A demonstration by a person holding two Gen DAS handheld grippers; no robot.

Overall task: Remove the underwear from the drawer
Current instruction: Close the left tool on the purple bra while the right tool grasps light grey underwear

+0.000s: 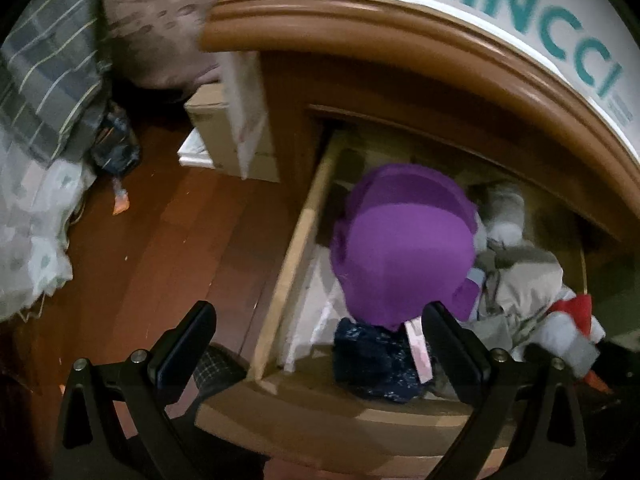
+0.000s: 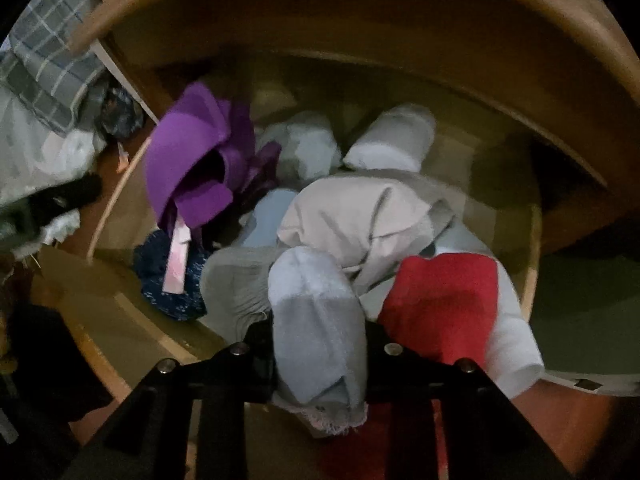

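Observation:
The wooden drawer [image 1: 296, 240] stands pulled open, full of clothes. A purple bra [image 1: 404, 248] lies at its left, also in the right wrist view [image 2: 192, 160]. My left gripper [image 1: 320, 332] is open and empty above the drawer's front left corner. My right gripper [image 2: 318, 344] is shut on a rolled light grey-blue piece of underwear [image 2: 316, 320] over the drawer's front. It shows at the right of the left wrist view [image 1: 568, 336]. A red and white garment [image 2: 448, 304] lies right beside it.
A beige garment [image 2: 372, 216], grey rolls [image 2: 396, 136] and a dark blue patterned cloth [image 2: 172, 280] fill the drawer [image 2: 534, 240]. The cabinet top [image 1: 400, 36] overhangs its back. Cardboard boxes [image 1: 216, 120], a plaid cloth [image 1: 48, 72] and wood floor [image 1: 168, 248] lie left.

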